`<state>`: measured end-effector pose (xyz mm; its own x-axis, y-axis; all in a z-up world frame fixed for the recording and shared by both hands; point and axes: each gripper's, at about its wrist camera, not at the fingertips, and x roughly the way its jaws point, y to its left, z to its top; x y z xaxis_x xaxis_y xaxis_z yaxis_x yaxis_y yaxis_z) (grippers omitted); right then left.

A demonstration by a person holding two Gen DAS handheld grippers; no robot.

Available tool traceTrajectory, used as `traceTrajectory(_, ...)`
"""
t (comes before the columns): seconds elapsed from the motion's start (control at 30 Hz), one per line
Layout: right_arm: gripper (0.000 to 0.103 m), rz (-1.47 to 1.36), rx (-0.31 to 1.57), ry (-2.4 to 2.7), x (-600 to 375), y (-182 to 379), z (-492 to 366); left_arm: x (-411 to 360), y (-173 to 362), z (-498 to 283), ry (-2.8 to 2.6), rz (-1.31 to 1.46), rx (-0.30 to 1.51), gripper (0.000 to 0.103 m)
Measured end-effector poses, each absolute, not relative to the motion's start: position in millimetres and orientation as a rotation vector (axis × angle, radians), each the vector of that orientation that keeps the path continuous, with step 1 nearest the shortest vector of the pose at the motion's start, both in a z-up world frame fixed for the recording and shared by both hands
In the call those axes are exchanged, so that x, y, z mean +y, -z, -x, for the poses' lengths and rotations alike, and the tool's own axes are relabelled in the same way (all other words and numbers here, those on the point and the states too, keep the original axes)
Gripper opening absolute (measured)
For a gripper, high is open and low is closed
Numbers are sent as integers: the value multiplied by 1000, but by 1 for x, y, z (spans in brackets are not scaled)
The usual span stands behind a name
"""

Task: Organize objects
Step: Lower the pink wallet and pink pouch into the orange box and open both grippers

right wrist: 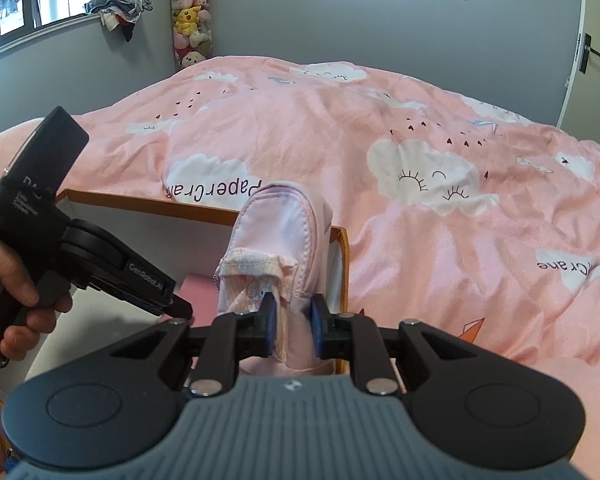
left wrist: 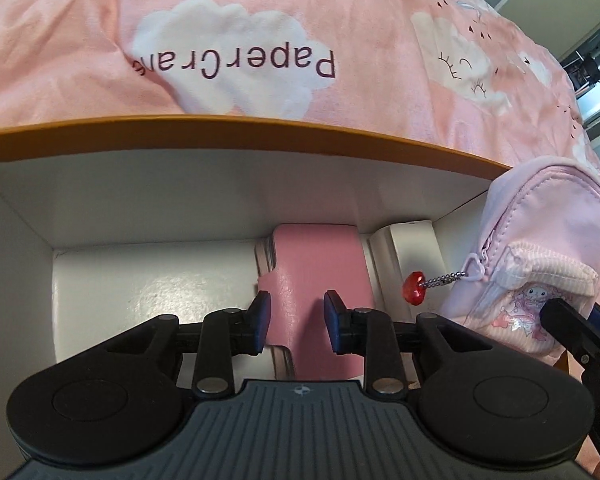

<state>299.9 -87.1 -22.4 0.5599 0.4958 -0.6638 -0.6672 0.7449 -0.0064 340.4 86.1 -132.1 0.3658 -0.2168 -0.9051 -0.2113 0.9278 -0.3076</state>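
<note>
I see the white box (left wrist: pixel 148 200) with its orange rim sitting on a bed under a pink duvet (right wrist: pixel 440 240) printed with clouds; plush toys (right wrist: pixel 190 20) hang in the far corner and clothes (right wrist: pixel 118 8) are heaped on the window sill. On the duvet I can read "PaperCrane", upside down from my side, and the left tool's arm carries "GenRobot.AI". Inside the box a pink wallet (left wrist: pixel 316 280) lies flat beside a white case (left wrist: pixel 404 256). My left gripper (left wrist: pixel 296 316) hangs over the wallet with its pads slightly parted and not pressing on it. My right gripper (right wrist: pixel 292 328) pinches the pale pink pouch (right wrist: pixel 276 248), which stands upright at the box's right corner, its red bead charm (left wrist: pixel 414 288) dangling over the box interior.
</note>
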Motion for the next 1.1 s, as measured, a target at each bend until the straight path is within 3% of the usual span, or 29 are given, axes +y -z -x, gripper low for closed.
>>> traceTrajectory(0.13,19,267,692,-694,-87,22,-299,81,135,-345,44,397,1219,27)
traceTrajectory(0.5,19,234,741,-717,-85,22,-304,87,119,-336,43,360,1130,27)
traceTrajectory(0.77,19,72,997,-866,-66,31,-330,99,81,-301,50,333,973,28)
traceTrajectory(1.1,20,103,1189,-870,-30,65,-357,95,85,-283,60,320,957,28)
